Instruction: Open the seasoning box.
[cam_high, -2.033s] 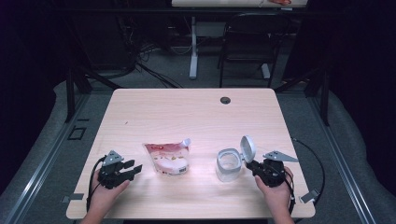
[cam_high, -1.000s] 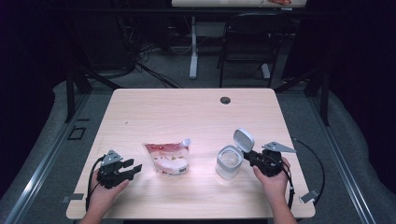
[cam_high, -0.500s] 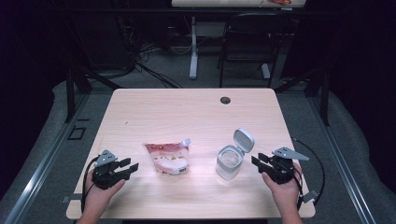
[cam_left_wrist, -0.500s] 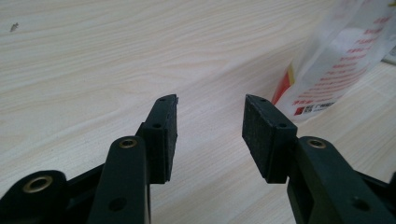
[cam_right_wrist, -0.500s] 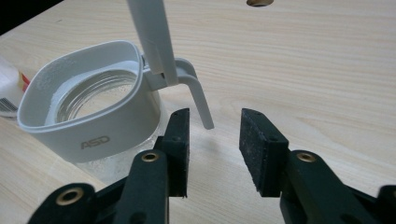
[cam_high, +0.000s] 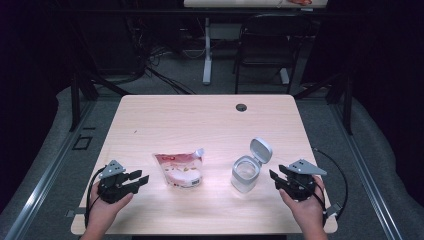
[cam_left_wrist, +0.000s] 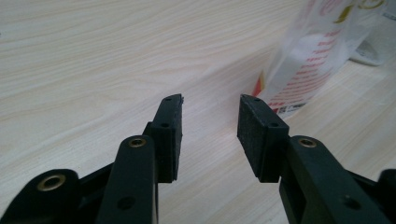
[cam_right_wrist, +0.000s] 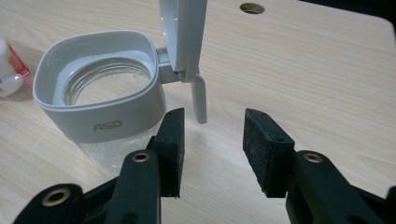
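Observation:
A red and white pouch (cam_high: 179, 170) lies flat near the front middle of the wooden table (cam_high: 200, 125). To its right stands a clear glass jar (cam_high: 244, 175) with a grey collar, its hinged lid (cam_high: 260, 149) tipped up and open. My left gripper (cam_high: 141, 179) rests left of the pouch (cam_left_wrist: 322, 56); its jaws (cam_left_wrist: 210, 105) have just been closing, with nothing between them. My right gripper (cam_high: 273, 178) is held a little right of the jar (cam_right_wrist: 102, 93); its jaws (cam_right_wrist: 214, 116) have just been opening and hold nothing. The lid's latch tab (cam_right_wrist: 199, 100) hangs just beyond them.
A round cable hole (cam_high: 241, 107) sits near the table's far edge. Behind the table stand a black chair (cam_high: 265, 45) and a white desk leg (cam_high: 206, 50). Each gripper trails a cable (cam_high: 334, 172) toward the front edge.
My right gripper has let go of the jar's lid and drawn back to the right and up, leaving the lid standing open. The left gripper has stayed about where it was.

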